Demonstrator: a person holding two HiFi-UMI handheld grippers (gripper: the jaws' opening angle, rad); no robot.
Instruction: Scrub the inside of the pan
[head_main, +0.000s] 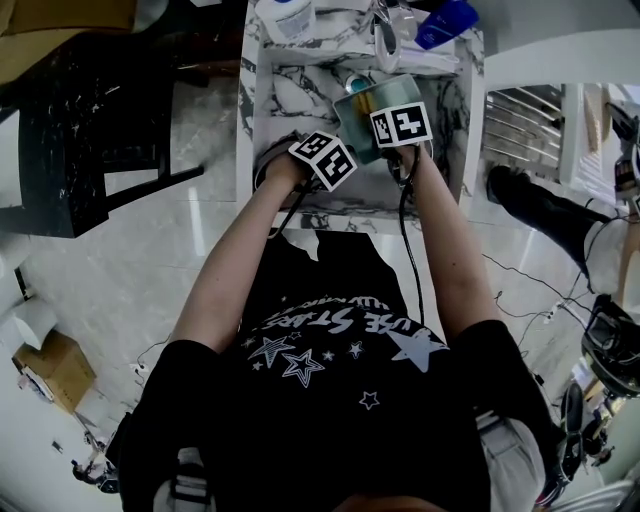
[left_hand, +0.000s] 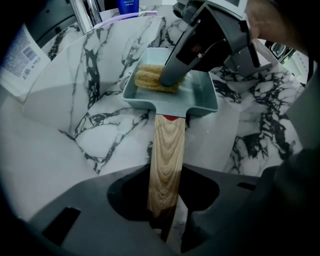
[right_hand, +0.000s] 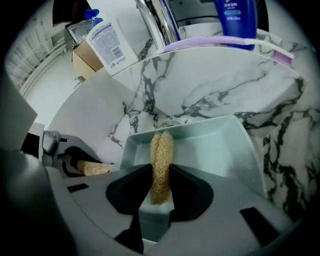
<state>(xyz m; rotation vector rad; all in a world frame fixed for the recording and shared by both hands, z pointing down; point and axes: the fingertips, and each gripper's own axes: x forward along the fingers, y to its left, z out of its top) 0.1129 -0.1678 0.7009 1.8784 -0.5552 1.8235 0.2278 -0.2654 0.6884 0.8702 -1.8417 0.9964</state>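
Black T-shirt (head_main: 320, 350) with white stars nearest the camera; 2 bare arms reach forward over a marble sink (left_hand: 100, 65).

Left gripper (left_hand: 164, 200): points straight down, jaws part closed and clamped on the wooden handle (left_hand: 167, 155) near its free end. The handle runs away from the jaws to the pan (left_hand: 200, 97).

Pan: square, pale teal, shallow walls. It sits low in the sink basin, handle towards the person. A small red patch shows where the handle meets the pan wall.

Right gripper (right_hand: 160, 185): tilted steeply down from the right, tips inside the pan. Jaws narrow, pinched on a yellow fibrous scrubber (right_hand: 161, 160). The scrubber stands on edge between the pads, and its far end sticks out past the tips. In the left gripper view it lies against the pan floor in the far-left corner, under the right gripper's tips.

The 2 marker cubes sit close together over the sink in the head view, the right 1 a little further from the person.

Behind the pan: curved marble back wall of the basin, then a ledge. On the ledge are a chrome tap (right_hand: 155, 22), a white bottle (right_hand: 107, 37) with a blue cap to its left and a blue bottle (right_hand: 235, 17) to its right.

Far left, on glossy floor tiles, a black chair (head_main: 90, 130).
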